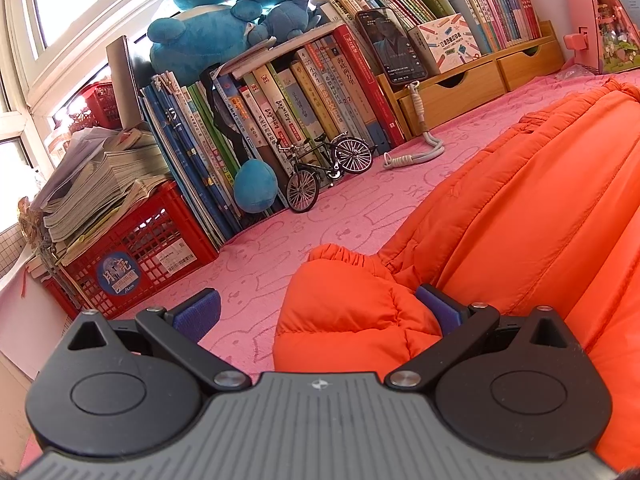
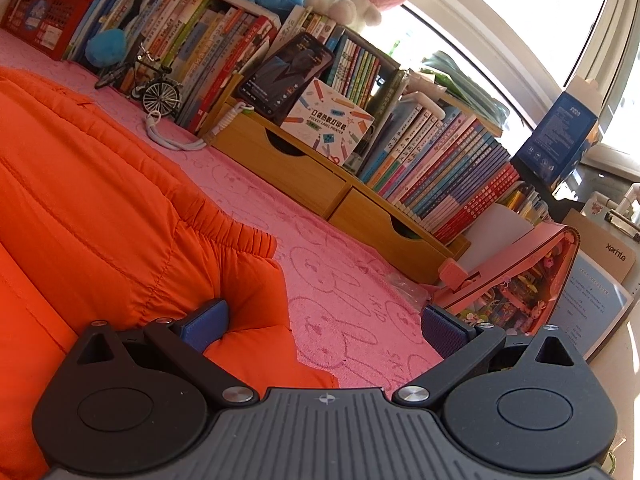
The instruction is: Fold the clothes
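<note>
An orange puffer jacket [image 1: 520, 208] lies spread on a pink rabbit-print cloth [image 1: 320, 216]. In the left wrist view its sleeve end with an elastic cuff [image 1: 344, 258] rests between the wide-apart fingers of my left gripper [image 1: 318, 312], which is open; the right pad [image 1: 436, 308] touches the sleeve's side. The right wrist view shows the same jacket [image 2: 100, 184], and another elastic cuff [image 2: 232, 232]. My right gripper [image 2: 324, 324] is open, its left pad [image 2: 206, 324] pressed against the orange sleeve, its right pad [image 2: 442, 330] over bare pink cloth.
Rows of books [image 1: 288, 112], a model bicycle [image 1: 326, 170], a coiled cord [image 1: 416, 152], wooden drawers [image 2: 320, 188], a phone [image 2: 286, 74] and blue plush toys [image 1: 224, 20] line the back. A red crate [image 1: 132, 252] stands left. A pink stand [image 2: 516, 276] sits at the right.
</note>
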Demonstrator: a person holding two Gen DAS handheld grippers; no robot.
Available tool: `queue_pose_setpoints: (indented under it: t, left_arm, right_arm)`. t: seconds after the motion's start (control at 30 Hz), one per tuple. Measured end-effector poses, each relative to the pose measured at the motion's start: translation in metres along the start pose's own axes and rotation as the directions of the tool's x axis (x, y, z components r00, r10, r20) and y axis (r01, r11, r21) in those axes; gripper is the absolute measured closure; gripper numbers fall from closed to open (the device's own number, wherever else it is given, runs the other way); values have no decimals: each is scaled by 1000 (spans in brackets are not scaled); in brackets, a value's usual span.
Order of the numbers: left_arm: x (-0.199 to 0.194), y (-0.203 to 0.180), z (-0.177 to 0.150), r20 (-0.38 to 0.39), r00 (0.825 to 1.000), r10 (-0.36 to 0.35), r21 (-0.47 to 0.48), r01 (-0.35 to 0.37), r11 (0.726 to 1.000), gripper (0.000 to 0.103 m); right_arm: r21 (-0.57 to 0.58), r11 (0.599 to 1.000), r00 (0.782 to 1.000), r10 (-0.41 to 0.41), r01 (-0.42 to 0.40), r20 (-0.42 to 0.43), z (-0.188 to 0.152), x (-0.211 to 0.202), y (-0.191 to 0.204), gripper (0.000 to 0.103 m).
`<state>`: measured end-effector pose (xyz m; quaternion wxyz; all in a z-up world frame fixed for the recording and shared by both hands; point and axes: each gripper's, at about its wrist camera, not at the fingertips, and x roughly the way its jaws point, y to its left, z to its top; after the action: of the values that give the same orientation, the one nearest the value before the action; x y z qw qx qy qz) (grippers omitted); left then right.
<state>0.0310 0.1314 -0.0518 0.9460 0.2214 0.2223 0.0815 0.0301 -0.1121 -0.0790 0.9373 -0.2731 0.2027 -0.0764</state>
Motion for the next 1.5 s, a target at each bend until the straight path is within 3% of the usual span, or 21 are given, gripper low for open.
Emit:
queue_pose_setpoints:
  t: [0.53, 0.67, 0.83, 1.03, 1.27, 1.5]
  left_arm:
    - [1, 2, -2, -6, 1000, -13, -14, 13, 1000, 0]
    - [6, 11, -2, -27, 998, -55, -56, 54, 997, 0]
    - [17, 32, -5, -80, 986, -143, -173, 128, 977, 0]
    - [21, 38, -8, -99, 979, -178, -213, 154, 965, 0]
    - [38, 56, -14, -138, 949, -283, -361, 218, 907, 0]
    - [36, 56, -13, -137, 953, -271, -371, 204, 906, 0]
  right_arm:
    - [43, 998, 998, 49, -48, -32, 0, 7, -8, 0]
    - [49, 997, 998, 55, -54, -34, 0, 7, -8, 0]
    - [60, 996, 997, 64, -61, -40, -1, 7, -10, 0]
    - [71, 995, 996, 75, -72, -47, -1, 8, -11, 0]
    - [77, 994, 994, 88, -83, -60, -1, 11, -12, 0]
    - [70, 995, 996, 70, -67, -48, -1, 9, -10, 0]
